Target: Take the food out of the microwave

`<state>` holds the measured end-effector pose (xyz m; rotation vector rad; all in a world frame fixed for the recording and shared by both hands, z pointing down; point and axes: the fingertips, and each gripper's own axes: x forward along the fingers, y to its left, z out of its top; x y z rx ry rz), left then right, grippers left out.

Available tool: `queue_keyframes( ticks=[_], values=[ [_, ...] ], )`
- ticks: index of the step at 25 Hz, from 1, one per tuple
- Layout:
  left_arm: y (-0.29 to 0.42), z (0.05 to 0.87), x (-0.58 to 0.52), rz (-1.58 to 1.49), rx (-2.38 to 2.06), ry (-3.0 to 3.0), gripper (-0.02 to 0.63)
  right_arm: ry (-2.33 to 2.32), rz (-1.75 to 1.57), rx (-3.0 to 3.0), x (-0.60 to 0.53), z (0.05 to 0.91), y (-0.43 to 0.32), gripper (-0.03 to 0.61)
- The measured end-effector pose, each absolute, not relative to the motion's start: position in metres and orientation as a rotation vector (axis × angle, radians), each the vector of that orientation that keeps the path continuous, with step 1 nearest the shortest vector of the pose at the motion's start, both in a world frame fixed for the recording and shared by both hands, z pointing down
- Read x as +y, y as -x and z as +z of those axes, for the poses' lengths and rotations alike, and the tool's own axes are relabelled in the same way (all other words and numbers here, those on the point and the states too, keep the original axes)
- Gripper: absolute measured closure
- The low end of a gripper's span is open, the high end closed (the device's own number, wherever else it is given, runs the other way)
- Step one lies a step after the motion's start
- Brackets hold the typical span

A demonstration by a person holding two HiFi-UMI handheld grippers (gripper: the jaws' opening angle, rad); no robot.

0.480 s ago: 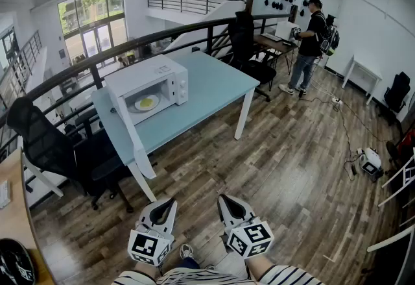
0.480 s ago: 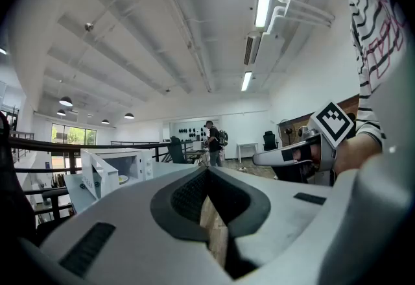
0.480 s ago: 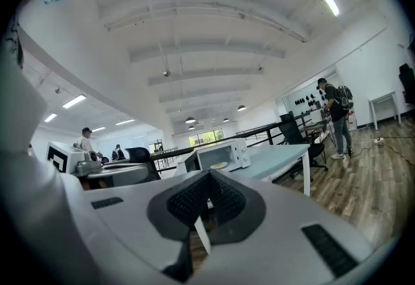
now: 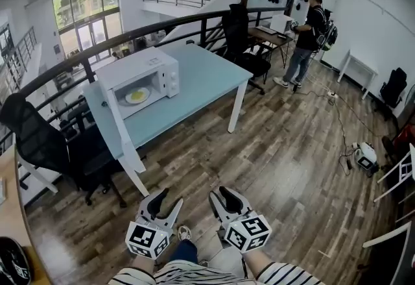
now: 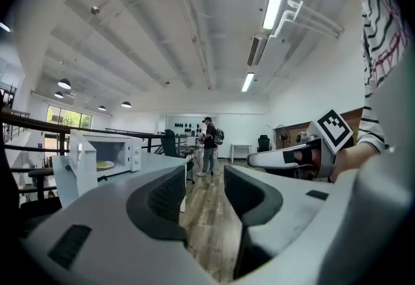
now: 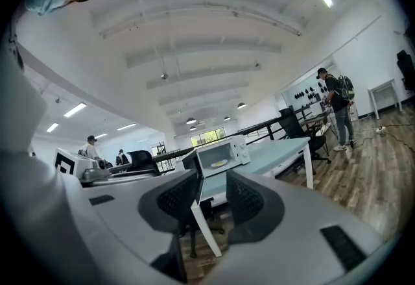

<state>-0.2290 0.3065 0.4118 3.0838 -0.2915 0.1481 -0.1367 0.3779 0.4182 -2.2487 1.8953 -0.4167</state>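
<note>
Approach step: left gripper (image 4: 166, 200) and right gripper (image 4: 222, 197) spread, empty, near side. Next: walk to far-left open microwave (image 4: 153, 67), reach plate of food (image 4: 137, 95).

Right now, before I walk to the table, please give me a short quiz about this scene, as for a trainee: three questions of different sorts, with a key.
1. True or false: the microwave is closed.
2. Where is the plate of food? A: on top of the microwave. B: inside the microwave. C: on a shelf.
3. What do the left hand-held gripper and the right hand-held gripper hold?

Key
1. False; it is open.
2. B.
3. Nothing; both are open and empty.
</note>
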Motion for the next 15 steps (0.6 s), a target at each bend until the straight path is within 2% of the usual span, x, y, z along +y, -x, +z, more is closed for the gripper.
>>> queue_keyframes(
  ticks=[1,15],
  values=[
    [0.222,0.414,0.304,0.149,-0.283,-3.075,0.448,2.249,-0.421,1.896,0.375,0.42,0.132,0.439],
    [0.105,0.43,0.193,0.179,-0.208,-3.041,0.448,2.283,-0.449,1.872,0.263,0.424,0.023,0.428]
  ],
)
